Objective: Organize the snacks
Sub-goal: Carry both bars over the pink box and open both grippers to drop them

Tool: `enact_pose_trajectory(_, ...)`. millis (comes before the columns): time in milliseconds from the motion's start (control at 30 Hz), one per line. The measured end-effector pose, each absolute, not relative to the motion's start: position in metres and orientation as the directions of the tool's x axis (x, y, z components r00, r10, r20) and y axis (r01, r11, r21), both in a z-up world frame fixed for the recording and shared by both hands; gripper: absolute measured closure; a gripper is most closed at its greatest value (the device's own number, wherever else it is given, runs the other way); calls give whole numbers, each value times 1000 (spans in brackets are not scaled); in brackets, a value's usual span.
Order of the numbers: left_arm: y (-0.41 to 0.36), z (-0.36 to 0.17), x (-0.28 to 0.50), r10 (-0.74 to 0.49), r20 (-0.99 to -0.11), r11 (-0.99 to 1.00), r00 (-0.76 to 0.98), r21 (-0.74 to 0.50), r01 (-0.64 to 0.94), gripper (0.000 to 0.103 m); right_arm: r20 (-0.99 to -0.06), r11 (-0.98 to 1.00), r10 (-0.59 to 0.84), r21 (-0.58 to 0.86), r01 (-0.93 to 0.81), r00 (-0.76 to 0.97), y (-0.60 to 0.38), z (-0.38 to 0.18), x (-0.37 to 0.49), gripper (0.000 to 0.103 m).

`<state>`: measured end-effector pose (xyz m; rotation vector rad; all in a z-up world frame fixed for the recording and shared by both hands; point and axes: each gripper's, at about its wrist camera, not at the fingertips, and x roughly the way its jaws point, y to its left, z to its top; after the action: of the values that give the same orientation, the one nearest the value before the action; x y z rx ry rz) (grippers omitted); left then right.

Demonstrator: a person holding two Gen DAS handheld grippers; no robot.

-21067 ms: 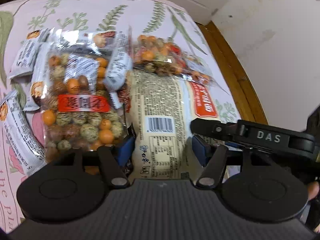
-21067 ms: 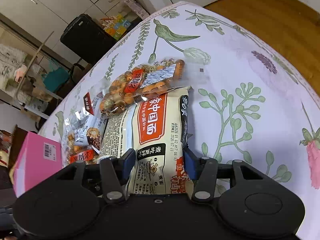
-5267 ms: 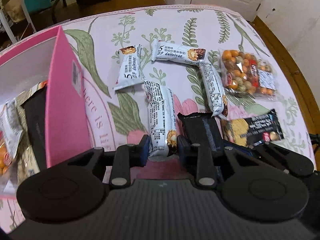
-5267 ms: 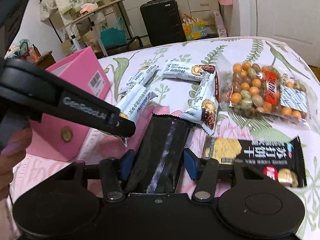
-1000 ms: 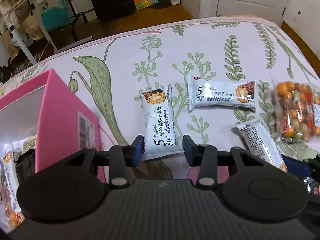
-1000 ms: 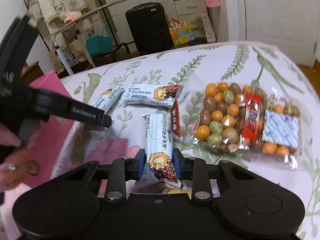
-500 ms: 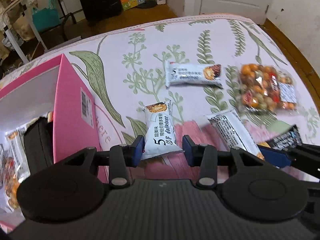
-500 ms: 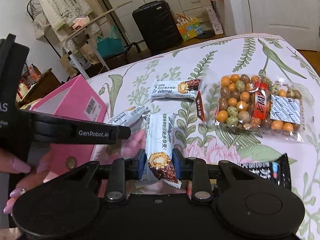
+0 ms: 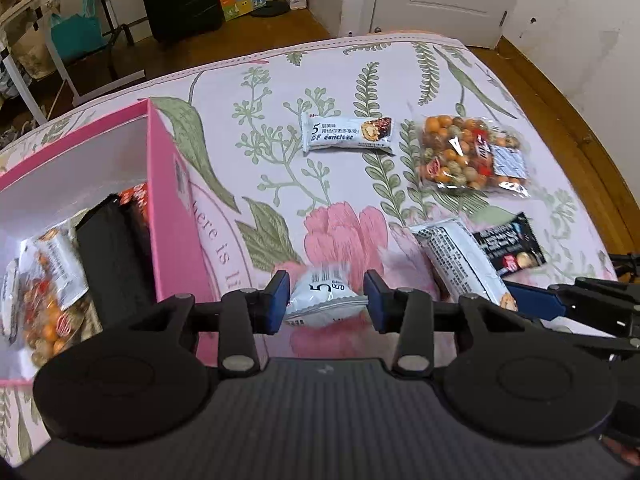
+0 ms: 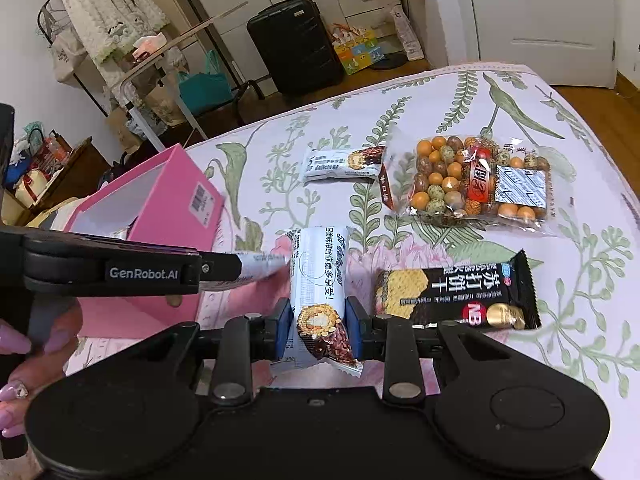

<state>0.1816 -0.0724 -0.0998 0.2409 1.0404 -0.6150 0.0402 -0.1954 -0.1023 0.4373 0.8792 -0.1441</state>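
Note:
Both grippers hang above a floral bedspread. My left gripper point(image 9: 325, 294) is shut on a white snack bar point(image 9: 320, 312), held off the cloth just right of the open pink box point(image 9: 172, 184). My right gripper point(image 10: 318, 330) is shut on another white snack bar point(image 10: 318, 272), lifted too. From the right wrist view the left gripper point(image 10: 224, 268) reaches in from the left with its bar point(image 10: 262, 266) in front of the pink box point(image 10: 160, 208). On the bed lie a third white bar point(image 9: 348, 134), a bag of coated nuts point(image 9: 472, 156) and a black cracker pack point(image 10: 456, 292).
The box holds a nut bag point(image 9: 44, 280) and a black packet point(image 9: 112, 256). A person's hand point(image 10: 24, 344) grips the left tool. Behind the bed stand a black suitcase point(image 10: 296, 44), a clothes rack point(image 10: 112, 32) and a teal bag point(image 10: 204, 86). Wooden floor point(image 9: 568, 128) borders the bed on the right.
Both grippers have risen off the bedspread, each with its white bar. The left one has drifted toward the pink box, whose inside now shows more.

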Motion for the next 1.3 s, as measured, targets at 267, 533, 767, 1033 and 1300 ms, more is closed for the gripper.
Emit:
enact_pose_trajectory(267,-42,-82,167,-355,-889,805,288,-135,578,96,-773,924,68,286,252,631,-170,-76,28,69)
enact_pose_trajectory(533,-14,-103,161,-366,-906,812,214,-198,549,92,-790,933,93,281,223,606,-156,-82,27,69)
enact_pose_trajectory(767,-18,-147,141,-373,-919,845,132,-277,458,78,-819,948,53,222,231,571,-156,-98,26,69)
enact_pose_trajectory(1033,-41,-173,118,-330,-928,864,174,-222,453,61,-844,953,27,184,241,535,-161,-115,16,70)
enact_pose_trajectory(1300,-33,-175,115,-359,-922,854,143,-262,449,73,-854,954,30,179,239,520,-149,-121,11,70)
